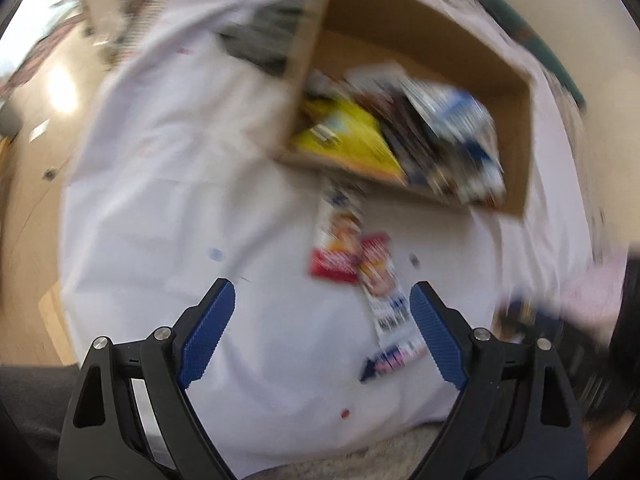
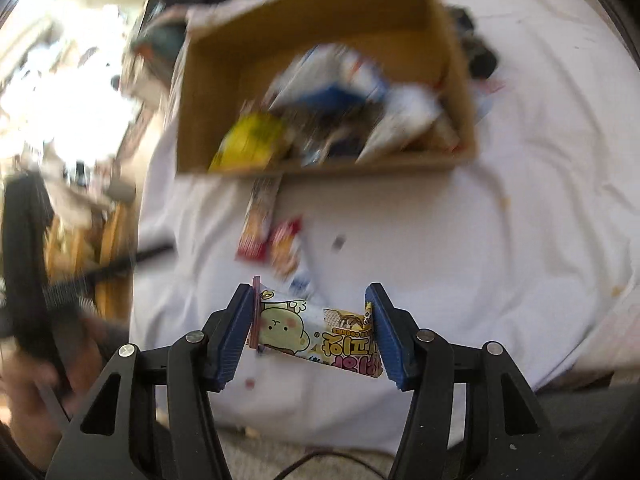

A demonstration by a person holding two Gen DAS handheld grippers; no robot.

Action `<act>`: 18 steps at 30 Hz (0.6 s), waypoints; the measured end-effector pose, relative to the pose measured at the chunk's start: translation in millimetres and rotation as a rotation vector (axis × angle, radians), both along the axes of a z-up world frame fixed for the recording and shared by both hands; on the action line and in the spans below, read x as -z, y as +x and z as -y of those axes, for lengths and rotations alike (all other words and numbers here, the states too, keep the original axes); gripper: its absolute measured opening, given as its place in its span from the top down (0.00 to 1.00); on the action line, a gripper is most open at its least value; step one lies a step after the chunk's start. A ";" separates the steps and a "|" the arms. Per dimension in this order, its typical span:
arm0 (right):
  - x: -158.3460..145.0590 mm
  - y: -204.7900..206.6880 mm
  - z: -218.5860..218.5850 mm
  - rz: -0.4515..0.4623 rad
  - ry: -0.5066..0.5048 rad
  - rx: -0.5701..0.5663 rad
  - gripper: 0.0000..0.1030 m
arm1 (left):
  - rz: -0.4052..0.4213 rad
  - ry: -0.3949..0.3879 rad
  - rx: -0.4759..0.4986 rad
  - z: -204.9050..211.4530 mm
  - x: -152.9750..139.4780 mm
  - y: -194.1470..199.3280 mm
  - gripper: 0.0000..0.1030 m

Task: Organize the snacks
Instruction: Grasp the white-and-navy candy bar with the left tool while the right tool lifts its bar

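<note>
- Cookie packet (image 2: 316,334): pale wrapper with a cartoon face, Korean lettering and a wafer picture, one sealed edge pinkish. It lies crosswise between the pads of the right gripper (image 2: 310,332), each end against a pad; clamped, clear of the sheet.
- Where it is: above the near part of the white sheet (image 2: 500,240), short of the cardboard box (image 2: 320,168).
- Step in hand, as I judge it: one snack picked up and on its way to the box. Next move calls for carrying it over the near wall of the box and letting go above the pile, high enough to clear the rim.
- Wrapper looks thin and crinkly; gripped by its ends, it may bow or slip if squeezed harder.
- Box already holds several snacks: a yellow bag (image 2: 248,142), blue-and-white packs (image 2: 340,80); detail blurred.
- Still loose on the sheet just before the box: a long red-and-yellow packet (image 1: 338,240) and a second red one (image 1: 376,264) touching it, with a white-and-blue wrapper (image 1: 394,332) nearer in.
- Left gripper (image 1: 322,320): jaws wide apart, nothing between them, pointing down at the sheet near those loose packets; probably next in line for one.
- Surroundings: cluttered room edge, too blurred to name.
</note>
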State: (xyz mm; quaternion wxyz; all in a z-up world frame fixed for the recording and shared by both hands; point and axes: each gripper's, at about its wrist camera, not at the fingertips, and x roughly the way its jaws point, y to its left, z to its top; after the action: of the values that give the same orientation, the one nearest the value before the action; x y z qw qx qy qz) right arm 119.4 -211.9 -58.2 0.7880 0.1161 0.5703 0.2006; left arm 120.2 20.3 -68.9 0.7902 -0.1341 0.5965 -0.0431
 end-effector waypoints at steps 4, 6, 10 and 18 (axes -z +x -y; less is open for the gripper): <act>3.8 16.9 24.6 0.021 0.035 0.070 0.42 | -0.047 0.043 0.187 39.5 18.9 -4.3 0.17; 16.0 22.1 27.6 0.006 0.052 0.098 0.42 | -0.076 0.060 0.255 55.0 30.8 -7.4 0.25; 19.7 26.1 38.0 0.003 0.085 0.130 0.42 | -0.136 0.095 0.373 83.6 54.7 -13.0 0.40; 23.6 23.3 44.0 -0.010 0.096 0.136 0.42 | -0.178 0.142 0.520 121.7 82.7 -18.1 0.81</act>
State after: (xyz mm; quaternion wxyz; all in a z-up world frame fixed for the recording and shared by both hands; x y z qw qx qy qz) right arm 142.7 -255.9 -81.8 0.7905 0.1933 0.5548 0.1732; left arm 102.1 -101.3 -151.6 0.7044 0.0757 0.6796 -0.1904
